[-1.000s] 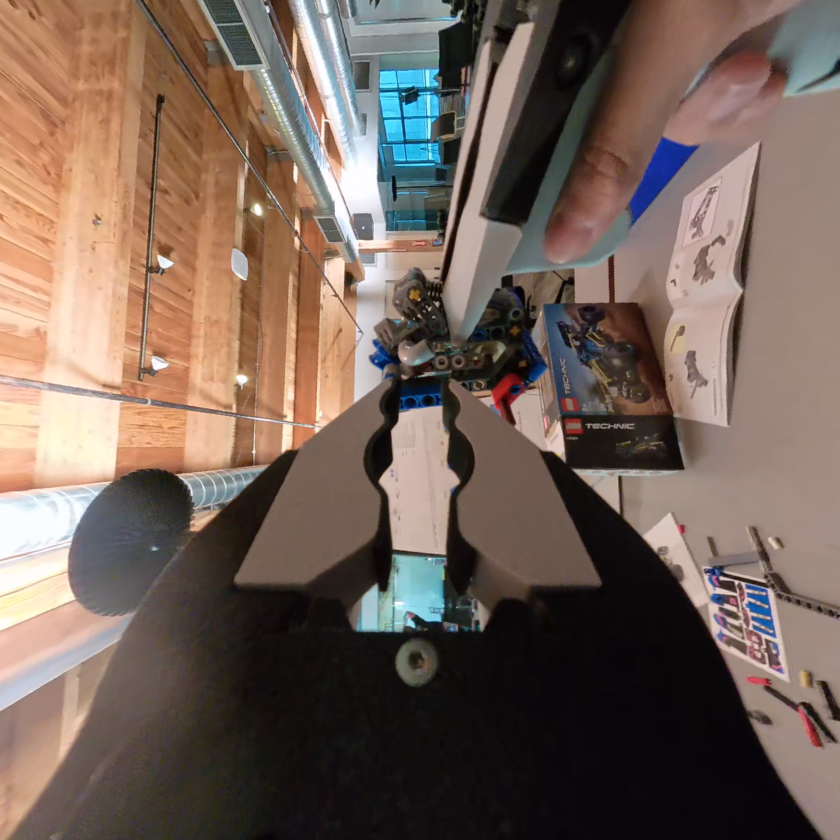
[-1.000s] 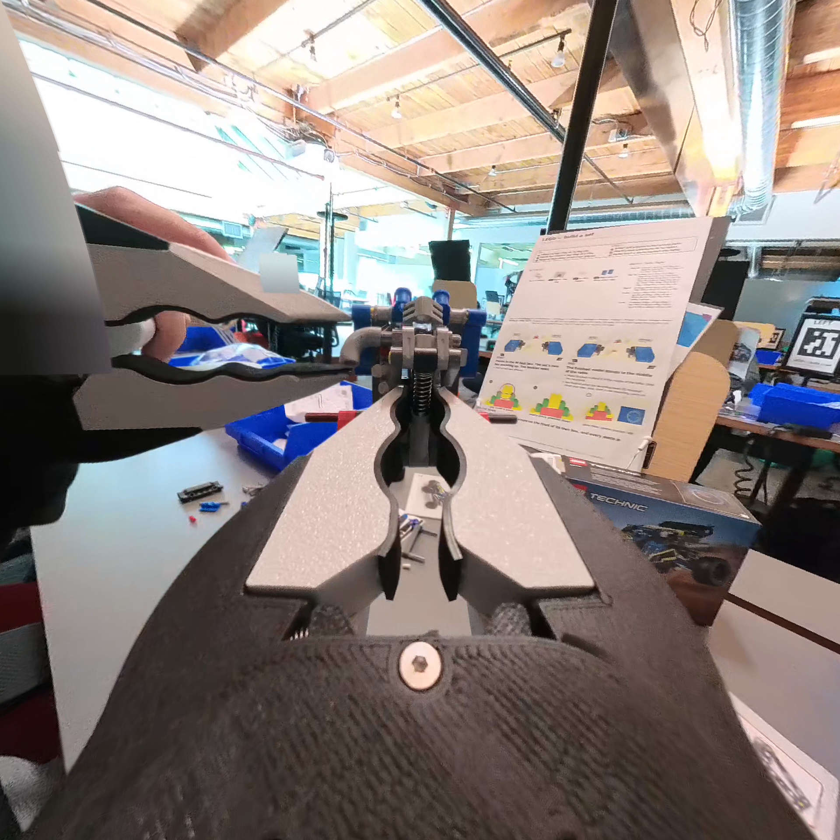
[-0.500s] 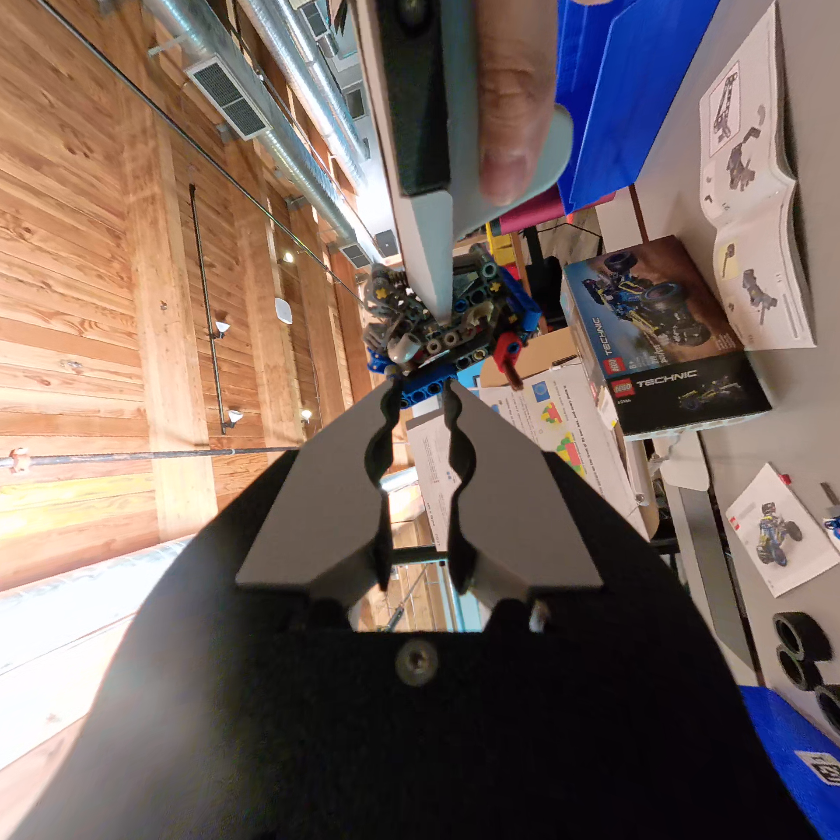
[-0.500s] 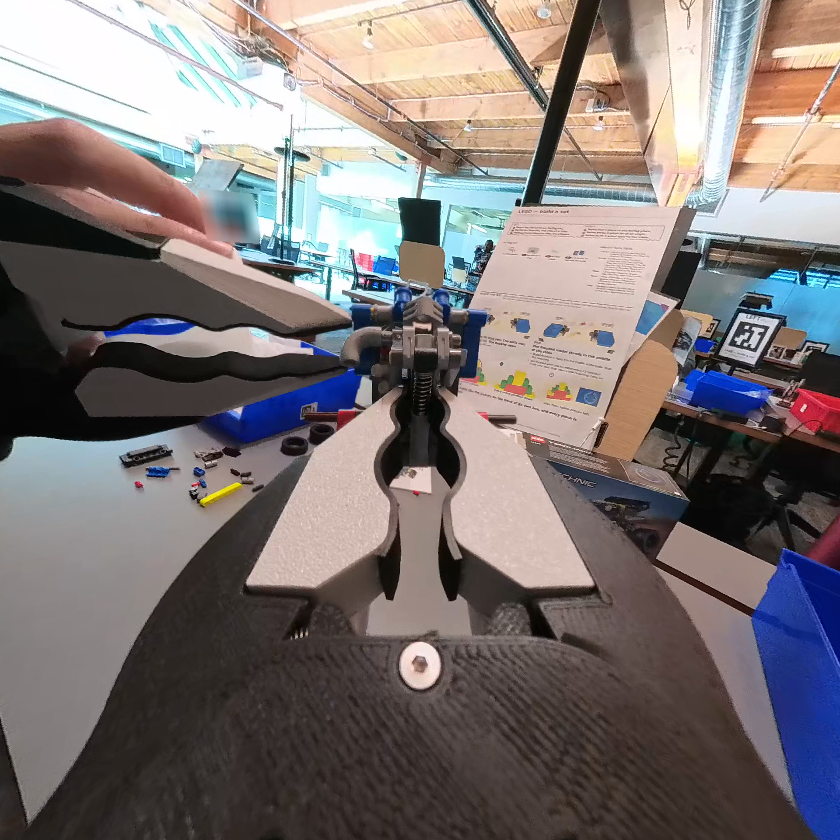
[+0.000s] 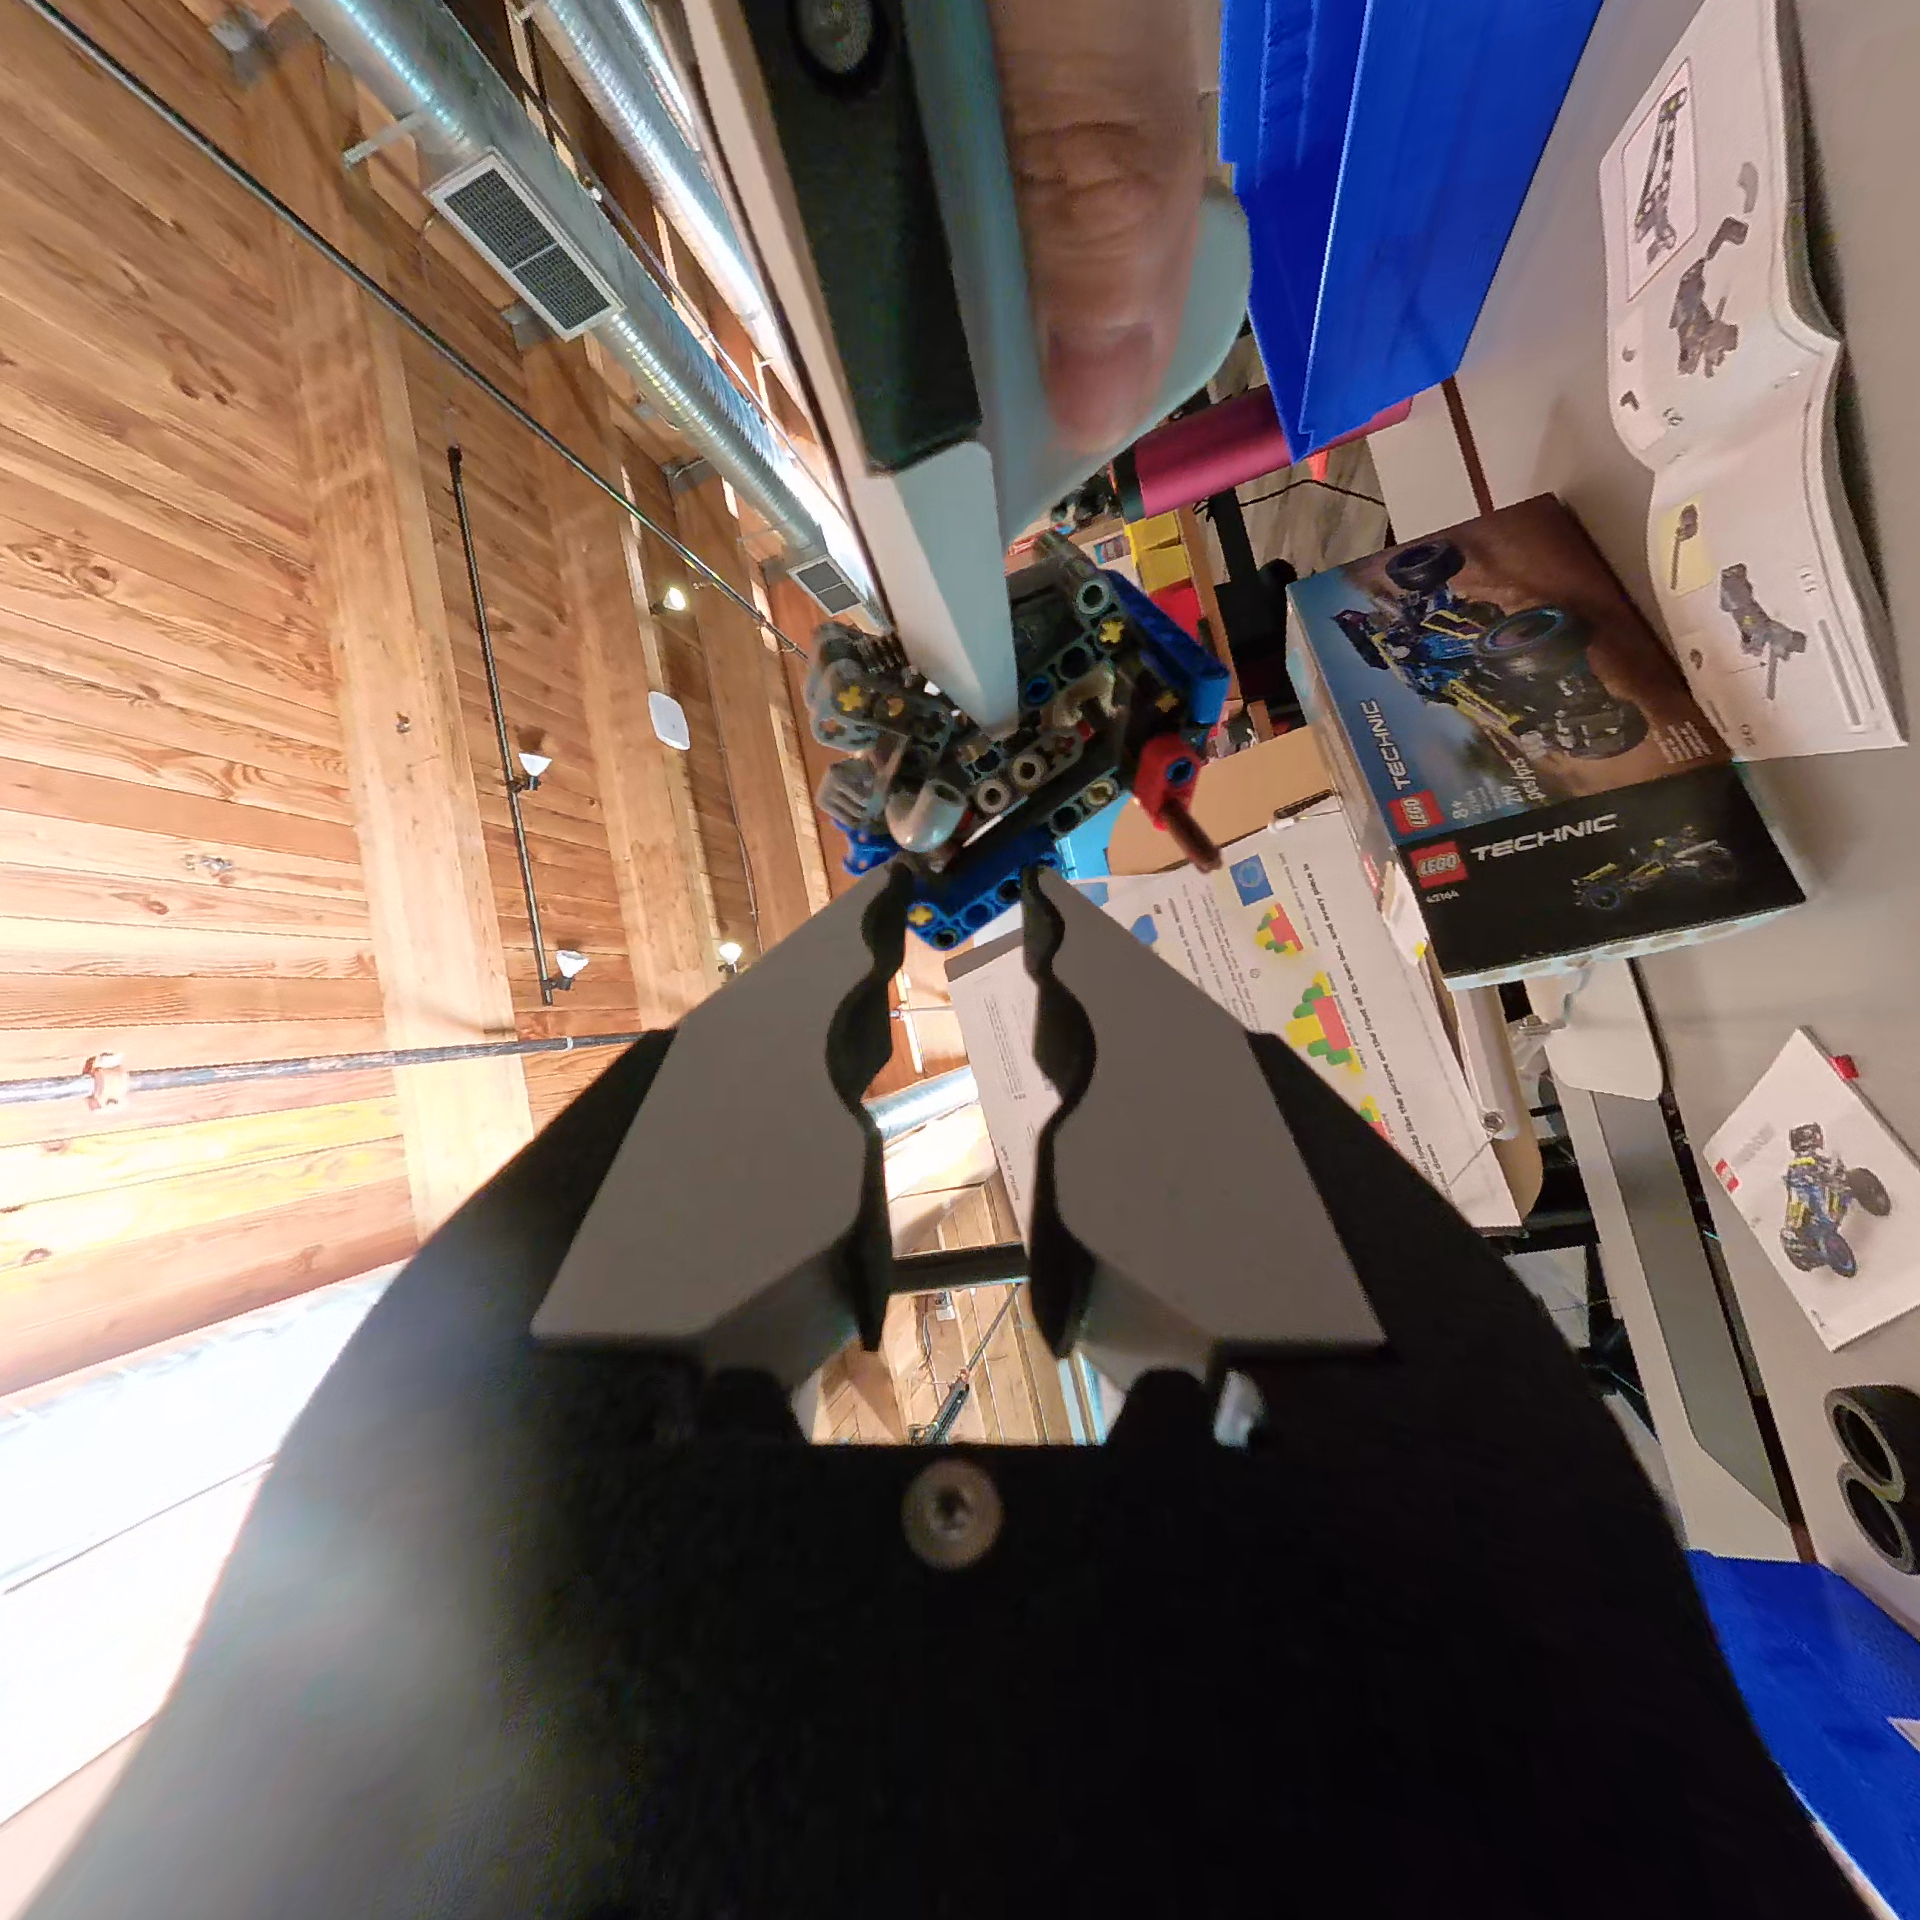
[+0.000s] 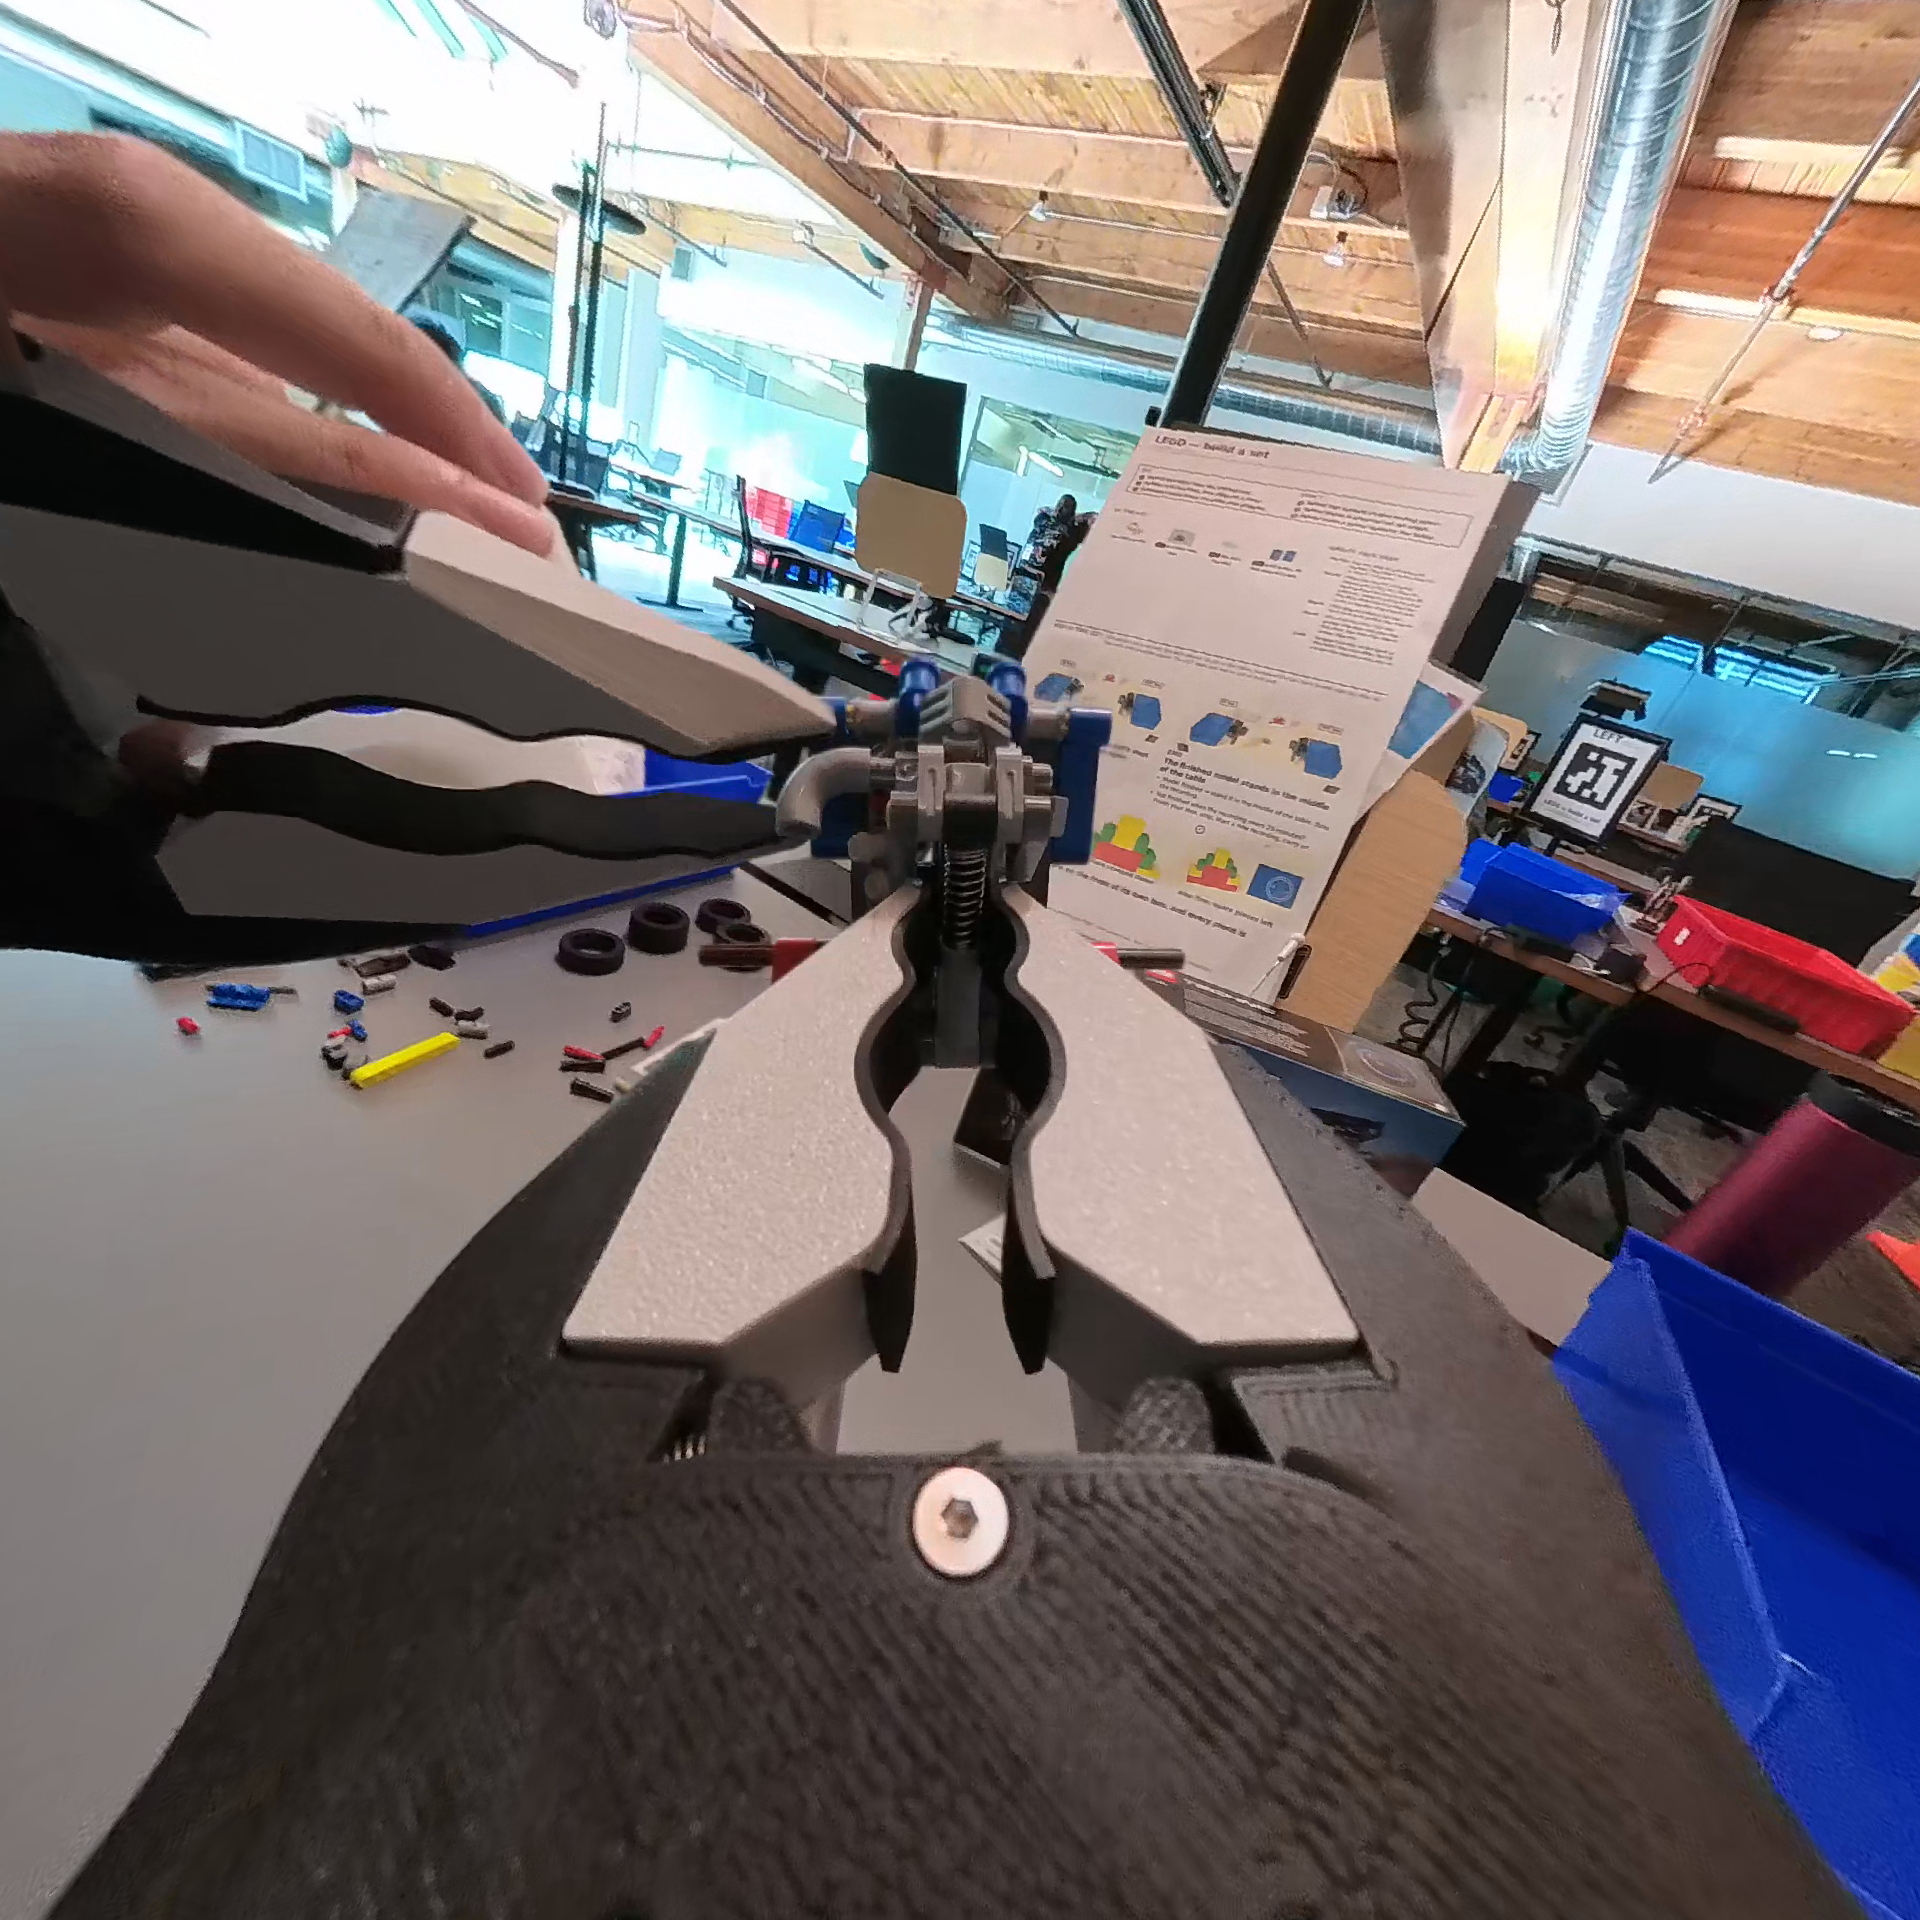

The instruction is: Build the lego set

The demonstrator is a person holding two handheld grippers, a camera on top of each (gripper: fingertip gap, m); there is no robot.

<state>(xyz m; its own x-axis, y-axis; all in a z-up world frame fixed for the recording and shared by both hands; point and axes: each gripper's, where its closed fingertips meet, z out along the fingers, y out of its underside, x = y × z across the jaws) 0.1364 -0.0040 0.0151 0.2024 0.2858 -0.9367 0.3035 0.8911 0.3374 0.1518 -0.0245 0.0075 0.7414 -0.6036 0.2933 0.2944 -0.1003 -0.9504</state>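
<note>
A blue, grey and black brick model (image 6: 966,769) is held up in the air between both grippers. My right gripper (image 6: 961,904) is shut on its dark lower part, just under the black spring (image 6: 951,883). My left gripper (image 5: 958,883) comes in from the side. Its tips are shut on the model's blue beam (image 5: 977,899), which lies slanted between the pads. In the right wrist view the left gripper (image 6: 805,779) reaches the model's left edge beside a grey elbow piece (image 6: 816,784). The right gripper's finger (image 5: 935,582) comes down onto the model (image 5: 1039,727) from above.
On the grey table (image 6: 208,1247) lie loose small parts (image 6: 405,1055) and black tyres (image 6: 655,925). A product box (image 5: 1538,748), an open booklet (image 5: 1745,416), a leaflet (image 5: 1808,1184) and blue bins (image 6: 1766,1507) are nearby. An instruction poster (image 6: 1247,675) stands behind. A hand (image 6: 260,343) rests on the left gripper. Both grippers' tips are close together, under 4 cm apart.
Both grippers have swung round together with the model, so the background has shifted. The left jaws stand slightly wider, and the blue beam now lies more slanted between its pads.
</note>
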